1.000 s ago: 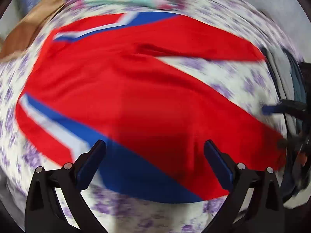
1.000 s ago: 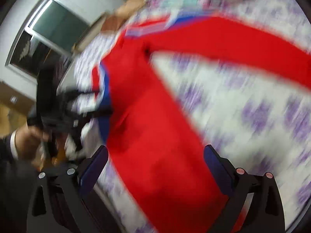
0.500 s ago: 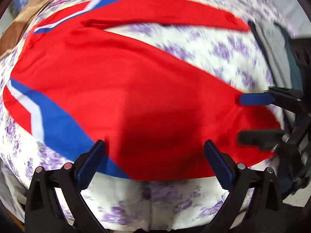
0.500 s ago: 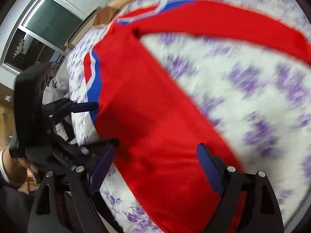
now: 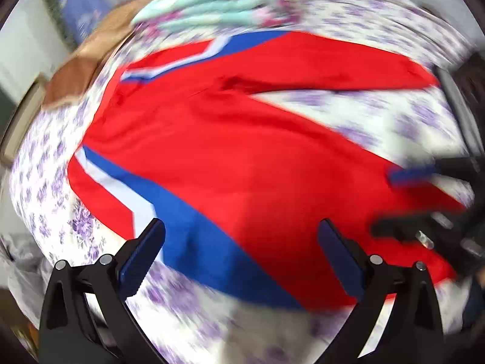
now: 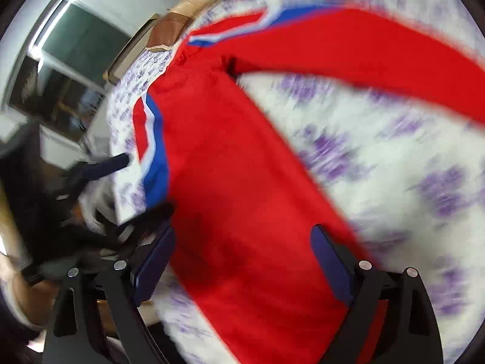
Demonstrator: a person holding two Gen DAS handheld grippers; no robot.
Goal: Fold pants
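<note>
No brand, label or writing can be read anywhere; both views are smeared by motion.

Nearest in the left wrist view, the left gripper (image 5: 241, 244) has its two blue-padded fingers spread wide with nothing between them, poised above the blue side panel of the red pants (image 5: 230, 163). The pants lie flat on the floral bedsheet (image 5: 379, 115), legs splayed in a V: the near leg runs toward the right, the far leg stretches across the top. A blue and white stripe runs down each outer side. At the right edge, the right gripper (image 5: 424, 200) shows as a dark blur with one blue pad over the hem of the near leg; whether it touches the cloth cannot be told there. Farther off lies a folded mint and pink blanket (image 5: 218, 9) beside a brown headboard (image 5: 81, 69).

In the right wrist view, the right gripper (image 6: 242, 257) is likewise parted wide, straddling the near leg without gripping it. Left of it, the left gripper (image 6: 112, 188) is a dark blur at the bed's edge near the waistband stripe. Beyond stands a window (image 6: 60, 69).

Compared with half a second ago, the left camera has pulled back: the folded blanket and headboard are in view again, the pants sit smaller, and the blur has grown. The right gripper's fingers stay spread as before.
</note>
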